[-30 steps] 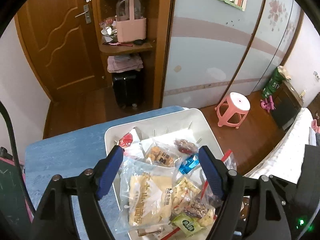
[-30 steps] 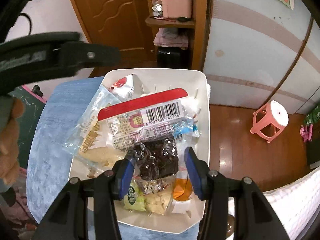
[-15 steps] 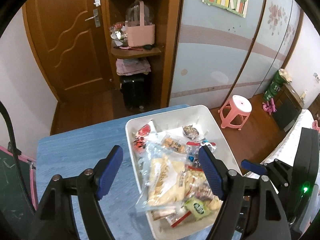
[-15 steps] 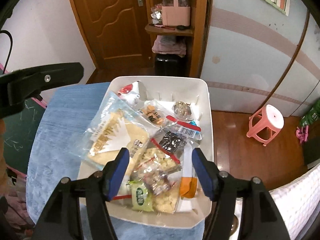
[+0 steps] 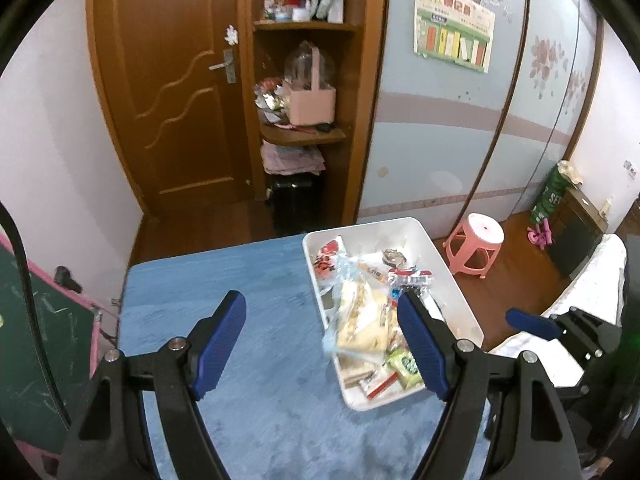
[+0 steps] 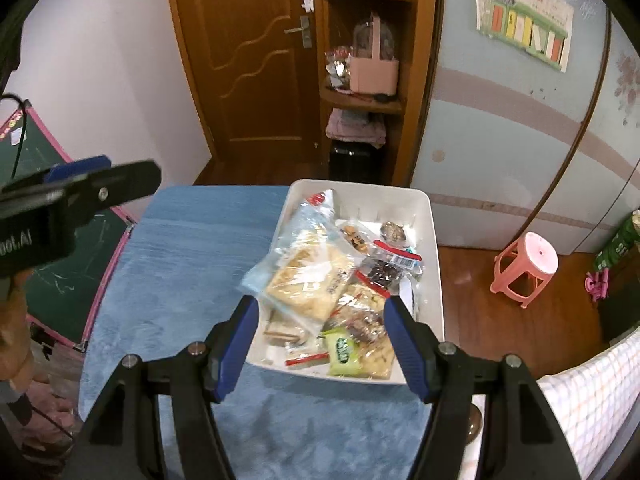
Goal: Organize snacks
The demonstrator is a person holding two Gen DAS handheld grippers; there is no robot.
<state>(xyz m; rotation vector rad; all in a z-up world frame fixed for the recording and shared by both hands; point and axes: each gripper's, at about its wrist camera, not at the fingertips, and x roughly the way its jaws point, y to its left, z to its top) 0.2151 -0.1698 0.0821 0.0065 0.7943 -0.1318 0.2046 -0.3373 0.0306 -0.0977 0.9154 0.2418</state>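
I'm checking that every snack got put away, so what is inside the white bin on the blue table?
The white bin holds a loose pile: a big clear cracker bag on top, a dark dried-fruit pack, a green packet and a red-white pouch. Whatever lies beneath the pile is covered.

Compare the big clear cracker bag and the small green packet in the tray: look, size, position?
The cracker bag is clear, showing pale crackers; the green packet is opaque. The cracker bag is far larger. It overhangs the white tray's left rim; the green packet sits inside, at the near end. Both lie loose, ungripped.
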